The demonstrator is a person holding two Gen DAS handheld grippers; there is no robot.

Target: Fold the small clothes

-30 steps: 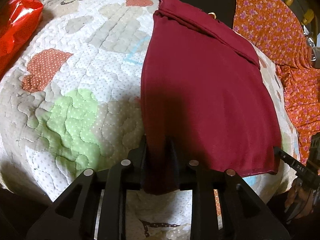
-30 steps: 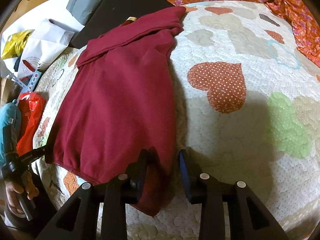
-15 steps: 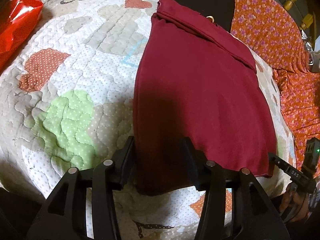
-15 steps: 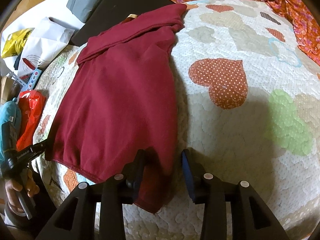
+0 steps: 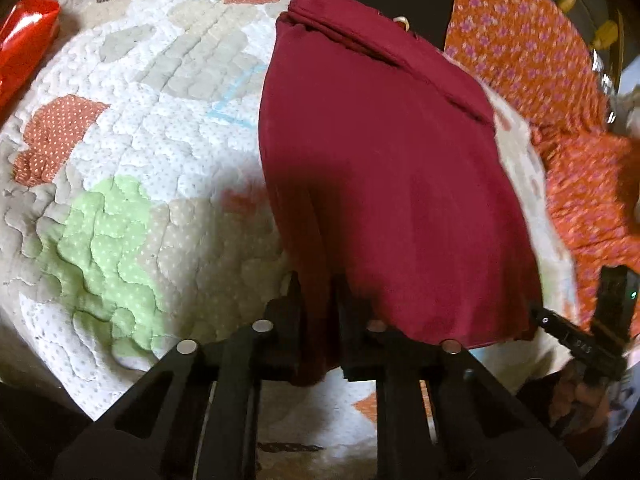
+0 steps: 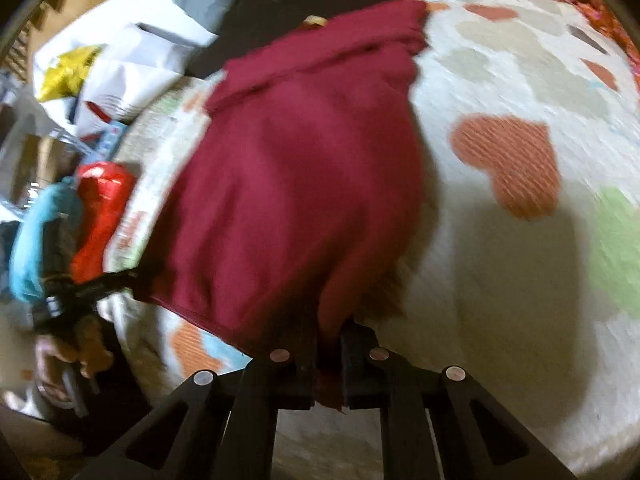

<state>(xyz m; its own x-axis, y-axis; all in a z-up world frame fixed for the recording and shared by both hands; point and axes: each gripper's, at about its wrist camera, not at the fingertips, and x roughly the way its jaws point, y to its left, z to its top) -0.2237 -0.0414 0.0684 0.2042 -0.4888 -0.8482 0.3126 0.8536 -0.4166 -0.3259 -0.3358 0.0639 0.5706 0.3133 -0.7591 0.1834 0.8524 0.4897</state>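
Maroon cloth (image 5: 384, 168) is seen from the left wrist spread along a heart-patterned quilt (image 5: 132, 160), its near left hem corner pinched between the narrowed fingers of the left gripper (image 5: 318, 296); the right gripper (image 5: 576, 340) appears at the opposite corner. From the right wrist the right gripper (image 6: 329, 340) is closed tight on the other hem corner, the frame blurred; if one corner is raised faster, the hem may skew or slip free.
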